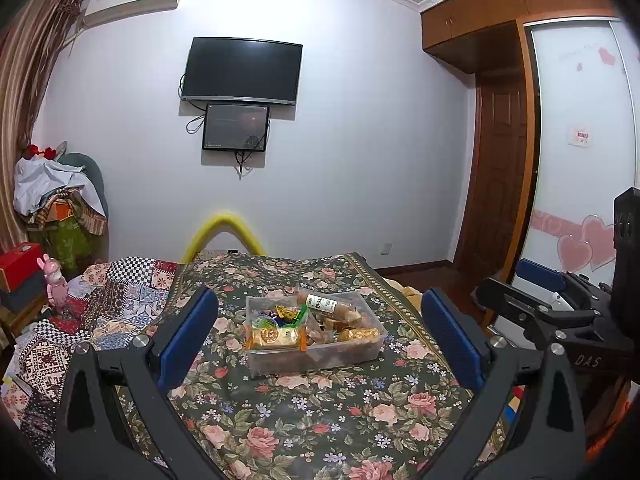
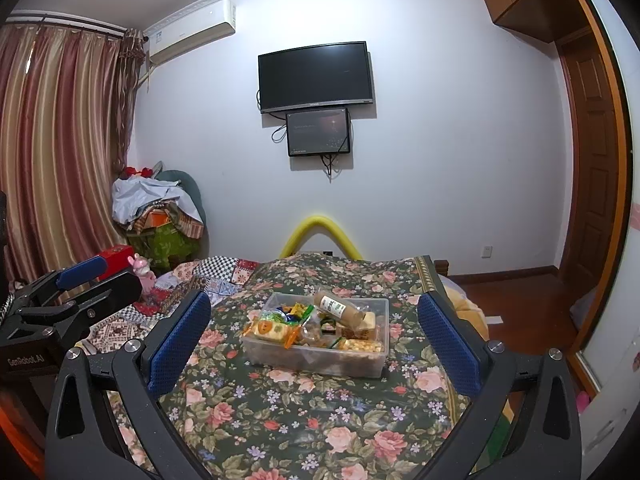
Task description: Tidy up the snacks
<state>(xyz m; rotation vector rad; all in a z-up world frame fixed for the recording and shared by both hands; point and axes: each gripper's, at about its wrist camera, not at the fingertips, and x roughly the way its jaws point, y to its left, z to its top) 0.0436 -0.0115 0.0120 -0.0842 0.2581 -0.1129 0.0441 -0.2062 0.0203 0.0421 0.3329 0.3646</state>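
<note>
Blue-padded left tongs (image 1: 320, 334) and right tongs (image 2: 314, 334) both stand spread wide, holding nothing, each hovering above the floral cloth (image 1: 304, 420) short of the clear plastic box (image 1: 316, 354). That box sits on the cloth near its middle, filled with wrapped snacks (image 1: 276, 338), with a bottle (image 2: 340, 310) lying tilted across the top. Beyond, a dark television (image 1: 242, 70) hangs on the white wall, above a smaller screen (image 1: 235, 127).

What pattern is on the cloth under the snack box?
Pink roses on dark green cloth; left wrist view.
</note>
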